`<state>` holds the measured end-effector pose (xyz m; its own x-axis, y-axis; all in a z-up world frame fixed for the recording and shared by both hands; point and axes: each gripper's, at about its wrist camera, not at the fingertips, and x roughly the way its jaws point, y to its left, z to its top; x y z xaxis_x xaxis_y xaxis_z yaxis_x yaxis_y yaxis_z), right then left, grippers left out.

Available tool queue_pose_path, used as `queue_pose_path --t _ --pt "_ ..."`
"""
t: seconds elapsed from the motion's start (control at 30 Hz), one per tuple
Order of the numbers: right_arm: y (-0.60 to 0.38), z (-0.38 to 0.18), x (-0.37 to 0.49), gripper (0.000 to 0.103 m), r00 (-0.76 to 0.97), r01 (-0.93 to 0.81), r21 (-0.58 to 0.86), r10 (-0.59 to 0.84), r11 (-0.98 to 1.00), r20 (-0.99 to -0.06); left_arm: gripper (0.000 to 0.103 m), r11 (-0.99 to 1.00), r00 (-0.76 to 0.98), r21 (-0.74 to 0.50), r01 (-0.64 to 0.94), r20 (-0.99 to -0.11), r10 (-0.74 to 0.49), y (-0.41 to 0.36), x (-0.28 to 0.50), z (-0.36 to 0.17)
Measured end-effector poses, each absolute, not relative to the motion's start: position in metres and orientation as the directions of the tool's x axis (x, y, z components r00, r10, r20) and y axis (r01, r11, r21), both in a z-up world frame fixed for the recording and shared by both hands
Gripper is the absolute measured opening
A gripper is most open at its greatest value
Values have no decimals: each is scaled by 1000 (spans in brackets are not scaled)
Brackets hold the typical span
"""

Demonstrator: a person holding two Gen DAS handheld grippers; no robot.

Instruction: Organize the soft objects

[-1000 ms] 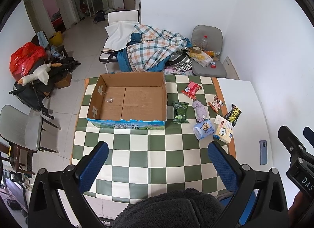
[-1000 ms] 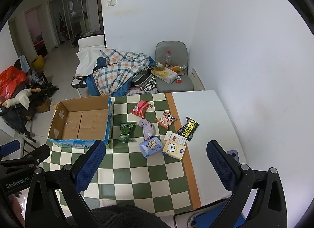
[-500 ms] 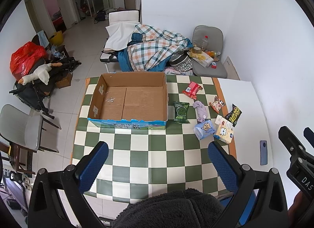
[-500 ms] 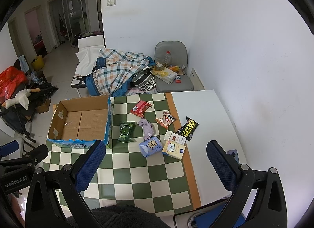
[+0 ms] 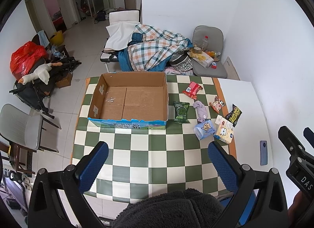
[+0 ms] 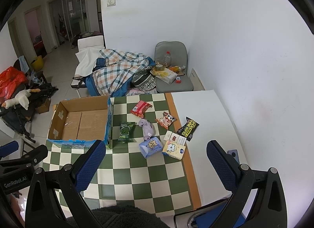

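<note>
An empty open cardboard box [image 5: 129,98] [image 6: 82,122] sits on the checkered table's left half. To its right lie soft packs: a green pack [image 5: 181,112] [image 6: 125,132], a red pack [image 5: 192,89] [image 6: 141,108], a lilac cloth [image 5: 201,110] [image 6: 147,128], a blue tissue pack [image 5: 204,130] [image 6: 150,147], a yellow-white tissue pack [image 5: 223,134] [image 6: 174,149], an orange snack bag [image 5: 216,104] [image 6: 165,120] and a black wipes pack [image 5: 234,114] [image 6: 188,128]. My left gripper [image 5: 157,167] and right gripper [image 6: 156,167] are open, empty, high above the table's near edge.
A phone [image 5: 264,152] [image 6: 232,152] lies on the white part of the table at the right. Beyond the table stand a grey chair [image 5: 209,51] with a bottle and a plaid blanket pile [image 5: 155,49]. A white wall runs along the right.
Both views have shifted very slightly; the table objects have not moved. Both grippers stay open.
</note>
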<state>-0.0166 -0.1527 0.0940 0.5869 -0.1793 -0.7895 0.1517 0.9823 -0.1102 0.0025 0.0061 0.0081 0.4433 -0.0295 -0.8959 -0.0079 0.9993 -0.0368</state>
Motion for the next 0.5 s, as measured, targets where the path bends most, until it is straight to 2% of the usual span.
queue_pose_path --t 0.5 --pt "-150 88 -16 103 584 144 -108 -173 984 -793 103 999 443 -43 -14 -896 -32 9 2 5"
